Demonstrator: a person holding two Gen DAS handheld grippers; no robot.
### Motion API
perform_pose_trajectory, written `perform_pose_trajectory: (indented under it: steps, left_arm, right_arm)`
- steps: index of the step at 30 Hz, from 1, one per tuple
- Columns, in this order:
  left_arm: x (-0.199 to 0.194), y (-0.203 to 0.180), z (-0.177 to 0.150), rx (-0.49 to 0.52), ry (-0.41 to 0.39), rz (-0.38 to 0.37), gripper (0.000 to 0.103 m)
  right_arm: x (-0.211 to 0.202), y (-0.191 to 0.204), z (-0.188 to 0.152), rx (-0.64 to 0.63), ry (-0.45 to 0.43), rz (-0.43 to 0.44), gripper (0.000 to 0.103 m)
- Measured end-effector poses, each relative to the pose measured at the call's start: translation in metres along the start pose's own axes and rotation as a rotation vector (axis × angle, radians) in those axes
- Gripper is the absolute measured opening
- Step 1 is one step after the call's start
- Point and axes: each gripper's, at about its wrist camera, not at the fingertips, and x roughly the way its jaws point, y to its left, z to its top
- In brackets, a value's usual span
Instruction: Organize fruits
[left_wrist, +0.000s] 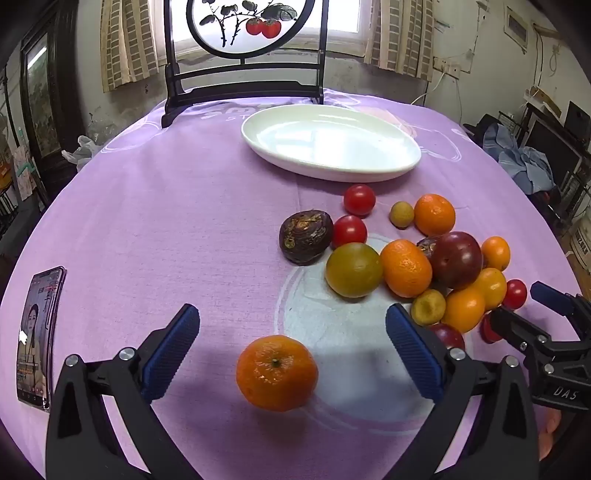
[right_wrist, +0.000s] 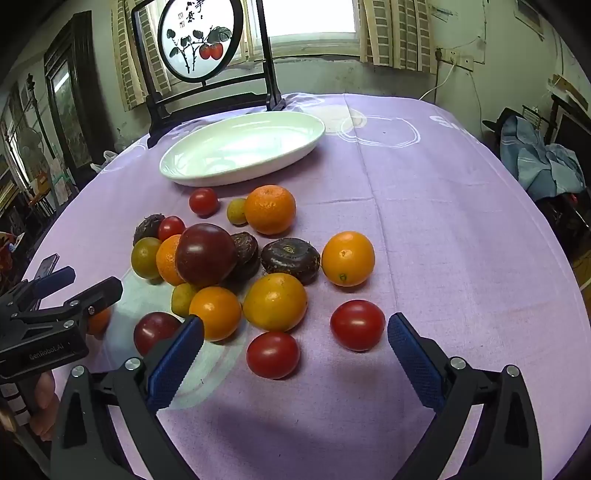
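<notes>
A white oval dish (left_wrist: 402, 162) (right_wrist: 295, 147) lies empty at the far side of the purple cloth. In front of it lies a heap of fruit: mandarins, cherry tomatoes, dark plums, brown water chestnuts. A lone mandarin (left_wrist: 277, 373) sits apart, just ahead of my left gripper (left_wrist: 291, 332), which stands open around nothing. My right gripper (right_wrist: 295, 339) is open too; a cherry tomato (right_wrist: 272, 354) lies on the cloth between its fingers, untouched, with another tomato (right_wrist: 357, 325) close to the right pad. Each gripper shows at the edge of the other's view.
A dark wooden stand with a round painted panel (left_wrist: 243, 22) (right_wrist: 199, 37) rises behind the dish. A phone (left_wrist: 37, 336) lies lit at the cloth's left edge. Bare cloth stretches left of the heap and right of it (right_wrist: 461, 240).
</notes>
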Motion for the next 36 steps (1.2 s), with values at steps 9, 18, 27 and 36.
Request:
perform_pose_trajectory:
  steps: [9, 18, 27, 36]
  left_arm:
    - [-0.0024, -0.0024, -0.0014, 0.007, -0.006, -0.008, 0.099]
    - [-0.0023, 0.0004, -0.0005, -0.007, -0.008, -0.012, 0.099]
    - [-0.0032, 0.0008, -0.0008, -0.008, -0.01, -0.019, 0.099]
    - [-0.0014, -0.0015, -0.0017, 0.0, -0.002, -0.016, 0.099]
  right_arm:
    - [0.0011, 0.001, -0.0013, -0.002, 0.001, -0.001, 0.1]
    - [0.0005, 0.0014, -0.0014, -0.005, 0.003, -0.006, 0.1]
    - [0.0034, 0.0024, -0.0019, -0.007, 0.008, -0.014, 0.1]
    - [0.0048, 0.0002, -0.0013, -0.003, 0.006, -0.01, 0.1]
